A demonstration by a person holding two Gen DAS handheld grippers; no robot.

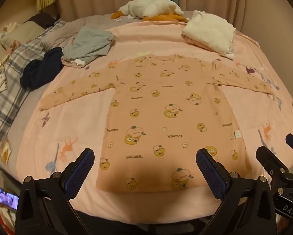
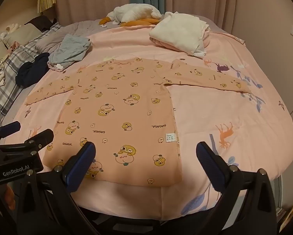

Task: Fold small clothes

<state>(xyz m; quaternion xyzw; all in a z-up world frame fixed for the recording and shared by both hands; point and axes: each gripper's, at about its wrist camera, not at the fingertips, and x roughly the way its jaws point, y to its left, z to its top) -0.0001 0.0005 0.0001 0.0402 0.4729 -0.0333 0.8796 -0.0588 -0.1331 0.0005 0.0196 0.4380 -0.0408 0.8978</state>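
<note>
Nearest the lens, left gripper with jaws spread wide and nothing between the blue pads, poised above the hem of a pink long-sleeved shirt printed with yellow cartoon figures and "GAGAGA". Right gripper likewise spread wide and empty, hovering over the shirt's lower right part, near its white care label. Shirt laid flat on a pink bedspread with deer prints, both sleeves stretched out sideways, neckline toward the far side. Beyond the left sleeve, a crumpled grey-blue garment lying just beside a dark navy garment. Beyond the right sleeve, a folded white cloth on top of a pink folded piece. Farther back, a white plush goose near the curtains.
</note>
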